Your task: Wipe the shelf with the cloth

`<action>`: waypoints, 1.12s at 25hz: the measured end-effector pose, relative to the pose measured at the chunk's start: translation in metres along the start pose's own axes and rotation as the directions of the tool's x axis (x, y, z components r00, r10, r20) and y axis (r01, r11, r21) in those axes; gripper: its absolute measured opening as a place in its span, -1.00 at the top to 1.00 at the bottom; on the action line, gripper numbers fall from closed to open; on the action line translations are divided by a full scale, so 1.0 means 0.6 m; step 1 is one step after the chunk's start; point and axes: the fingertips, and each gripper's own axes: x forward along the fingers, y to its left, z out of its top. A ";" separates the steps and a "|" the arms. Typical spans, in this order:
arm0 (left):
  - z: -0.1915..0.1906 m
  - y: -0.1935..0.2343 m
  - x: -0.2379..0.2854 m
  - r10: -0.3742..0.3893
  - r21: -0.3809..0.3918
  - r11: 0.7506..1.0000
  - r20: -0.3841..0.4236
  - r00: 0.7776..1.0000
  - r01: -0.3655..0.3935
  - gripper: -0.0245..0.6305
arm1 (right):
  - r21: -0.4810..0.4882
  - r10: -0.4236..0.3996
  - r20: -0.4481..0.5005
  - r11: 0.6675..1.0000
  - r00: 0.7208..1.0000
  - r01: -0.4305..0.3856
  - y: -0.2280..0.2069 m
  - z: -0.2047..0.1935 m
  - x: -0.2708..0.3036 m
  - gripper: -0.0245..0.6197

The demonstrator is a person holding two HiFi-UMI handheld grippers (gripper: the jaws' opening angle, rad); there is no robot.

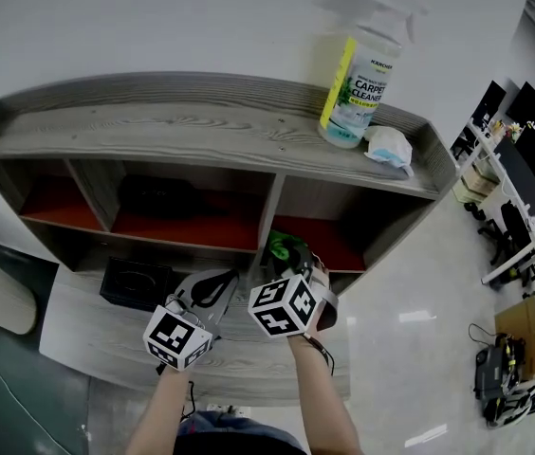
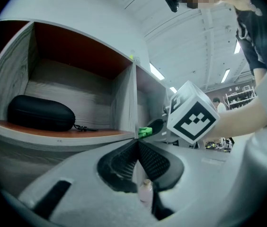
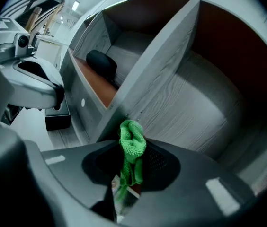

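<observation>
**Cloth bunched in the right gripper at the mouth of the right cubby**

Cloth point(image 3: 132, 145) is bright green, with a nubby, towel-like pile. It is gathered into a narrow, upright wad rather than spread flat. Its rounded, folded top sticks out past the jaw tips, and the rest trails down between the dark ribbed pads. The right gripper point(image 1: 291, 262) pinches it, jaws closed tight on the fabric.

The wad sits in front of the shelf point(image 1: 201, 126), by the front edge of the upright divider point(image 3: 157, 65) between the middle and right cubbies. Whether it touches the wood cannot be told. The right cubby behind it has grey wood-grain walls and a reddish-brown ceiling.

The left gripper point(image 2: 137, 148) hovers just beside the right one, in front of the middle cubby. Its jaws are pressed together with nothing between them.

A black oval zip case point(image 2: 41, 113) lies on the middle cubby's reddish floor. A black box point(image 1: 135, 282) sits on the lower ledge to the left. On the shelf's top board, towards the right end, stands a spray bottle point(image 1: 358, 83) labelled carpet cleaner. A crumpled white wipe point(image 1: 386, 147) lies just beside it.
</observation>
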 end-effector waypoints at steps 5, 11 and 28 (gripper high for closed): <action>-0.002 0.009 -0.001 0.007 -0.002 1.000 -0.002 1.000 -0.007 0.93 | 0.120 -0.177 0.121 0.979 0.977 0.163 -0.099 0.038 -0.024 0.61; 0.002 0.028 -0.013 0.040 0.000 0.999 -0.007 0.999 -0.040 0.93 | 0.208 -0.267 0.293 0.955 0.918 0.211 -0.161 0.124 -0.019 0.61; -0.003 0.022 0.013 0.021 0.004 1.000 -0.018 1.000 -0.021 0.93 | 0.422 -0.534 0.155 0.796 0.831 0.433 -0.339 0.026 -0.055 0.61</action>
